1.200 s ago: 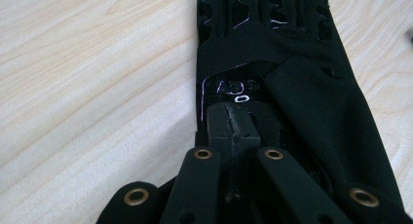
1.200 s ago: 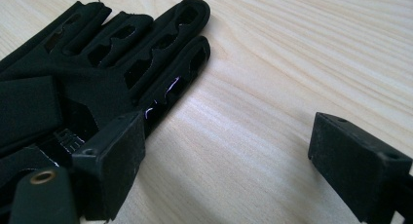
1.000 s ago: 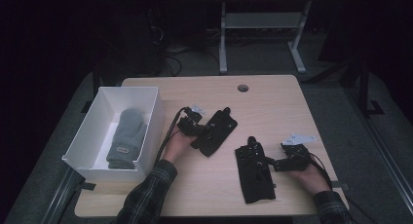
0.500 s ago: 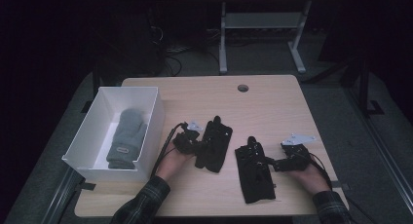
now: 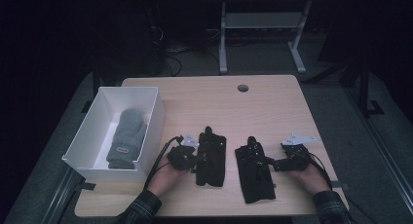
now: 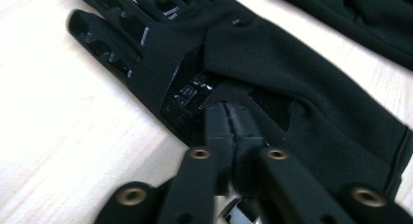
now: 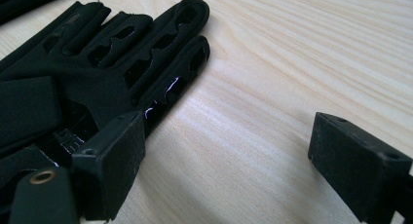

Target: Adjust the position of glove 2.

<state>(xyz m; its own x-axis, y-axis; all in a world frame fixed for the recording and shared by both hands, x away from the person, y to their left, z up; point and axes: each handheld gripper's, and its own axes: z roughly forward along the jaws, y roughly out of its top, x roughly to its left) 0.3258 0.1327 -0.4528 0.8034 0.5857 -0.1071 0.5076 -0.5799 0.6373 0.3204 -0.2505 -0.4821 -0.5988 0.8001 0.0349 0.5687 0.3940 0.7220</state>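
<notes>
**Lower centre of the table: 2 black gloves being lined up**

At the lower centre of the high view, we have 2 black gloves lying flat on the table (image 5: 272, 107), side by side with their fingers pointing toward the top of the frame. The left glove (image 5: 211, 158) sits just right of our left gripper (image 5: 191, 160); the right glove (image 5: 254, 170) lies just left of our right gripper (image 5: 272, 163). At the left of the frame a white box (image 5: 155, 117) holds a grey mitten (image 5: 125, 136).

In the left gripper view, our left gripper (image 6: 228, 112) is pinched nearly together on a raised fold of the left glove's (image 6: 292, 83) palm fabric, and its jaws have just been easing open a little, with the cloth between them and the pads touching it. In the right gripper view, our right gripper (image 7: 229, 141) stands wide open, one jaw resting on the edge of the right glove (image 7: 97, 63) beside its fingers, the other well clear over bare wood, gripping nothing.

We judge the step in hand to be setting the left glove down beside its partner. To do it well, we should:

1. Let the fold go fully before lifting, so the cloth does not drag or rumple.
2. Draw the left gripper straight back, away from the cuff.
3. Keep the right gripper quiet so its glove stays flat.
</notes>
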